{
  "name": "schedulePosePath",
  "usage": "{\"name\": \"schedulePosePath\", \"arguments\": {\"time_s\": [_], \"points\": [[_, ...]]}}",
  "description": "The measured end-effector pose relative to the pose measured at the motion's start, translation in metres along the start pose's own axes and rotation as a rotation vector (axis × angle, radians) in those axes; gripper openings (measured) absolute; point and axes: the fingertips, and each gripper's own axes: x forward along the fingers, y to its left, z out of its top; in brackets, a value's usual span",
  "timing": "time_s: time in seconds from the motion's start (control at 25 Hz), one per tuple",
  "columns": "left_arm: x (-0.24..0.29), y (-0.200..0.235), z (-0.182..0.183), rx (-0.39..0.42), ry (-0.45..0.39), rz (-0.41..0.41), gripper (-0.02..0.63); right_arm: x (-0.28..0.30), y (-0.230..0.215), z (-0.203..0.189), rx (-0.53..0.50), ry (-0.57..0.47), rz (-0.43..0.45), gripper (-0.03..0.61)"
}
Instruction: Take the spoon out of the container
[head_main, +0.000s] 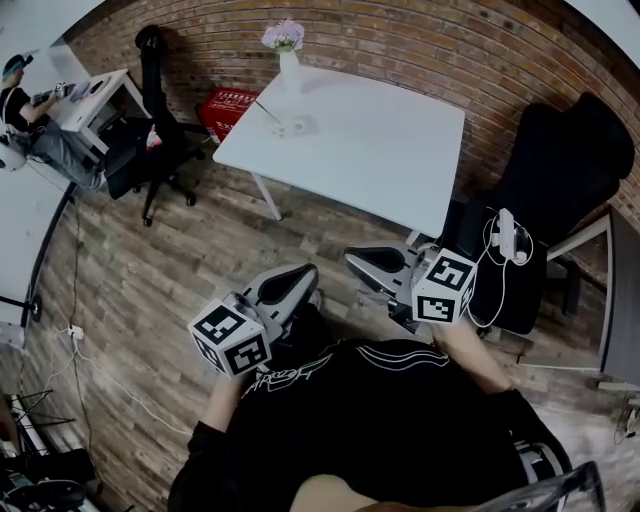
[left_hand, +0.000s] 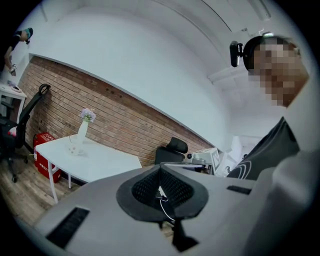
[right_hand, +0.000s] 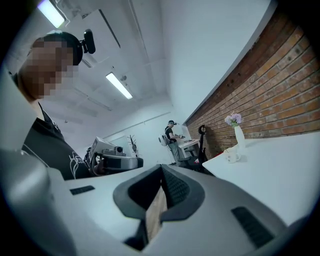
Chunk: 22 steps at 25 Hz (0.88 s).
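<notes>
A small white cup (head_main: 291, 127) stands near the far left corner of the white table (head_main: 370, 150), with a thin spoon handle (head_main: 268, 112) leaning out of it to the left. The cup also shows in the left gripper view (left_hand: 75, 149) and the right gripper view (right_hand: 231, 155). Both grippers are held close to my body over the wooden floor, well short of the table. My left gripper (head_main: 292, 284) (left_hand: 160, 167) is shut and empty. My right gripper (head_main: 372, 264) (right_hand: 161, 167) also has its jaws together, with nothing in them.
A white vase with flowers (head_main: 288, 62) stands just behind the cup. A black office chair (head_main: 560, 190) carrying a white device and cable (head_main: 507, 238) sits right of the table. A red crate (head_main: 228, 108), another chair (head_main: 150, 100) and a person at a desk (head_main: 20, 105) are at far left.
</notes>
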Motion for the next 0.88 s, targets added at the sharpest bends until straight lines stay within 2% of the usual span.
{"name": "schedulePosePath", "arguments": {"time_s": [0.2, 0.44, 0.68, 0.88], "points": [[0.012, 0.061, 0.029, -0.018, 0.008, -0.008, 0.006, 0.044, -0.047, 0.02, 0.026, 0.0, -0.022, -0.005], [0.036, 0.156, 0.068, -0.042, 0.053, -0.026, 0.006, 0.107, -0.119, 0.052, 0.056, -0.001, -0.069, -0.005], [0.06, 0.253, 0.115, -0.046, 0.086, -0.076, 0.006, 0.173, -0.192, 0.086, 0.086, -0.011, -0.131, -0.005], [0.079, 0.31, 0.141, -0.031, 0.099, -0.133, 0.006, 0.205, -0.242, 0.097, 0.1, -0.012, -0.206, -0.005]]}}
